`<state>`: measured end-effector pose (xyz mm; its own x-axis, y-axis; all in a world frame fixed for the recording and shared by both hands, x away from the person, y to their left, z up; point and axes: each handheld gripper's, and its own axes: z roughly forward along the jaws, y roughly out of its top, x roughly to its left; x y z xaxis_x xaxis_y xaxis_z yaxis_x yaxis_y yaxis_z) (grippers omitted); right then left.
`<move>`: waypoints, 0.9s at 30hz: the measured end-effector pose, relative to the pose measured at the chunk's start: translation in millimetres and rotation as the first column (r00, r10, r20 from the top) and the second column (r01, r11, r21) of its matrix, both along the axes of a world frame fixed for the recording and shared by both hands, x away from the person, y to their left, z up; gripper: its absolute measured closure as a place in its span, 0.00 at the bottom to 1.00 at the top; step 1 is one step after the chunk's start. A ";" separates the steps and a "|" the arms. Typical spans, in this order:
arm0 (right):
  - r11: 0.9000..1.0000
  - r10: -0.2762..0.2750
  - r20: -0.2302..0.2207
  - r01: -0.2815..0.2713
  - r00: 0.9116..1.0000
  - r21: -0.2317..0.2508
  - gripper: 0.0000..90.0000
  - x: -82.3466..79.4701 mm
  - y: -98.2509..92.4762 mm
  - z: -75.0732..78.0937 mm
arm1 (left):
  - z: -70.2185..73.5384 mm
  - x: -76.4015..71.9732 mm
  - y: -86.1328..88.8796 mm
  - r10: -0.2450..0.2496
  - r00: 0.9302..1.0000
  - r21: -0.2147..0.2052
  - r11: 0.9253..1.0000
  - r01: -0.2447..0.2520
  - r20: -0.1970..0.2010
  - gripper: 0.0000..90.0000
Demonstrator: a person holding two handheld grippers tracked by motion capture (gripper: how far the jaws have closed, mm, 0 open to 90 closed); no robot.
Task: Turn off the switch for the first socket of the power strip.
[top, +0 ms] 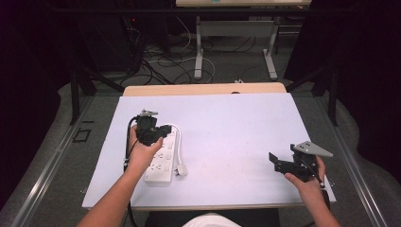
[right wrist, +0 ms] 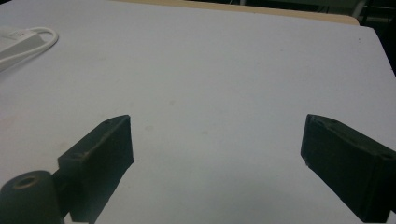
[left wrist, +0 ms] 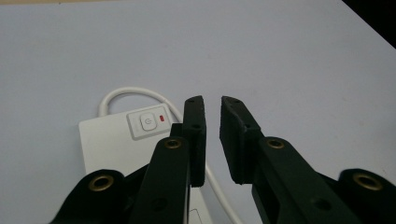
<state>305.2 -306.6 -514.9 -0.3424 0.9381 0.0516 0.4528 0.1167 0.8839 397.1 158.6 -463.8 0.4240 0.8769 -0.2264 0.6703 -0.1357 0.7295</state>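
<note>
The left claw (top: 166, 128) hangs above the far end of the white power strip (top: 163, 158), which lies on the left side of the counter (top: 227, 123) with its white cable (left wrist: 122, 92) looping past the end that has the switch (left wrist: 148, 122). Its jaws are nearly closed, with only a thin gap and nothing between them. The right claw (top: 273, 160) is held low over the right side of the counter, well apart from the strip, and its jaws stand wide open and empty.
</note>
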 end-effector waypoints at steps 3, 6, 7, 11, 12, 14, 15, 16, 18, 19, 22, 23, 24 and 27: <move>1.000 0.003 0.002 -0.003 1.000 0.003 0.10 0.4 -0.1 -0.4 | -3.0 0.6 -0.5 0.004 1.000 0.000 1.000 -0.004 -0.019 0.92; 1.000 0.003 0.003 -0.003 1.000 0.003 0.10 0.3 0.0 -0.3 | -6.0 1.4 -1.3 0.010 1.000 0.007 1.000 -0.010 -0.024 0.95; 1.000 0.001 0.000 -0.001 1.000 -0.001 0.10 -0.1 0.0 0.0 | -6.6 1.4 -1.1 0.009 0.999 0.010 1.000 -0.008 -0.034 0.96; 1.000 0.002 0.002 -0.002 1.000 0.003 0.10 0.3 -0.2 -0.3 | -9.9 2.0 -1.3 0.006 0.998 0.021 1.000 -0.005 -0.055 0.99; 1.000 0.002 0.002 -0.002 1.000 0.003 0.10 0.2 -0.2 -0.3 | -10.8 2.1 -1.5 0.008 0.998 0.022 1.000 -0.007 -0.055 0.99; 1.000 0.002 0.000 -0.002 1.000 0.006 0.10 0.0 0.0 -0.2 | -12.6 2.3 -1.7 0.008 0.998 0.025 1.000 -0.006 -0.066 0.99; 1.000 0.003 0.002 -0.003 1.000 0.004 0.10 0.2 -0.3 -0.2 | -13.7 2.5 -1.8 0.008 0.998 0.024 1.000 -0.007 -0.067 0.99; 1.000 0.002 0.002 -0.002 1.000 0.003 0.10 0.3 -0.4 -0.3 | -14.5 2.5 -1.8 0.009 0.997 0.028 1.000 -0.007 -0.073 0.99; 1.000 0.002 0.002 -0.002 1.000 0.003 0.10 0.3 -0.3 -0.4 | -16.9 2.6 -2.0 0.013 0.997 0.027 1.000 -0.011 -0.078 1.00; 1.000 0.002 0.002 -0.002 1.000 0.003 0.10 0.3 -0.3 -0.4 | -18.5 2.7 -2.6 0.019 0.997 0.025 1.000 -0.017 -0.076 0.99; 1.000 0.001 0.000 -0.001 1.000 0.007 0.10 0.1 0.1 -0.4 | -21.2 3.0 -1.8 0.015 0.995 0.027 1.000 -0.012 -0.095 1.00; 1.000 0.003 0.002 -0.003 1.000 0.003 0.10 0.3 -0.2 -0.4 | -22.3 3.0 -1.9 0.018 0.995 0.026 1.000 -0.015 -0.096 1.00; 1.000 0.003 0.002 -0.003 1.000 0.004 0.10 0.3 -0.2 -0.4 | -22.6 3.1 -1.3 0.014 0.994 0.031 0.999 -0.011 -0.105 1.00; 1.000 0.004 0.002 -0.004 1.000 0.004 0.10 0.3 -0.2 -0.3 | -25.7 3.5 -1.6 0.021 0.994 0.030 0.999 -0.018 -0.111 1.00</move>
